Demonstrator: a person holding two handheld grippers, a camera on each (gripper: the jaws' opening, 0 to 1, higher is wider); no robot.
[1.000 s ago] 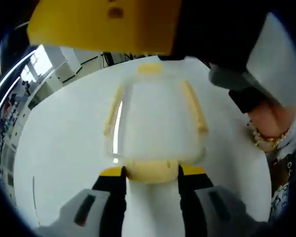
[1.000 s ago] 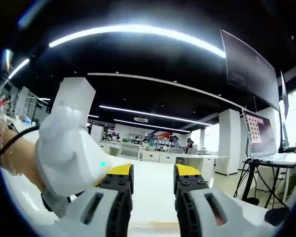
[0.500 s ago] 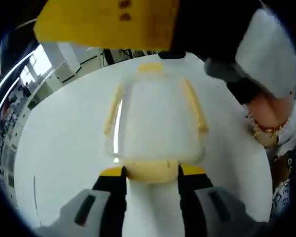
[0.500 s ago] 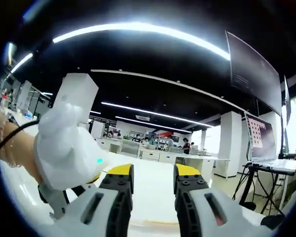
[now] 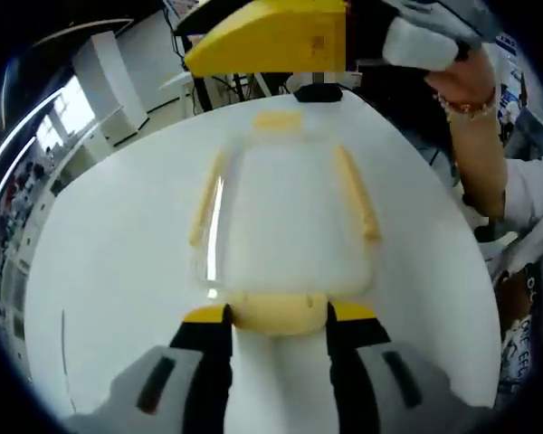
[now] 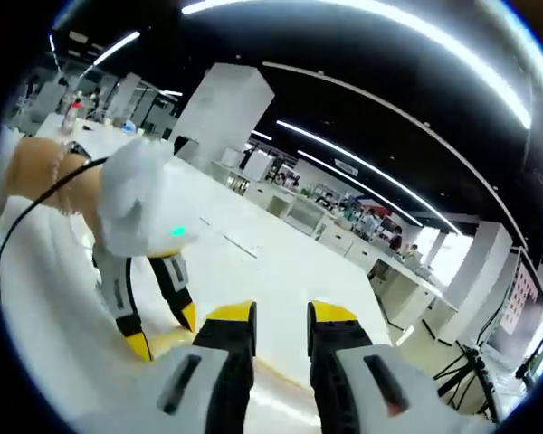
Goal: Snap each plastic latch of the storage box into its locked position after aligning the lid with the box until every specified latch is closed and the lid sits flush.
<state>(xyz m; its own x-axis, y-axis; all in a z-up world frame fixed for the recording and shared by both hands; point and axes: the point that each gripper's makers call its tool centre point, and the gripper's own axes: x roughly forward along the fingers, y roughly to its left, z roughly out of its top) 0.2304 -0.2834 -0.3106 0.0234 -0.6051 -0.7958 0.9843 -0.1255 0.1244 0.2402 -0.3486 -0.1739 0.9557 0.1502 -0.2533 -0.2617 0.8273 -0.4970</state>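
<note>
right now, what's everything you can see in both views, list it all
storage box: one, clear with a clear lid on it, middle of the table
latches: four, pale yellow; near end, far end, two long sides
table: one, white, under the box
room behind: white pillar, ceiling light strips, desks, far people, a monitor on a stand at the right edge
bracelet: one, beaded, on the person's wrist
left hand-held gripper: black with yellow tips, open, jaws either side of the near-end latch
right hand-held gripper: black with yellow tips, open, held above the box's far end
person's gloved hand: white glove, holding the left gripper
</note>
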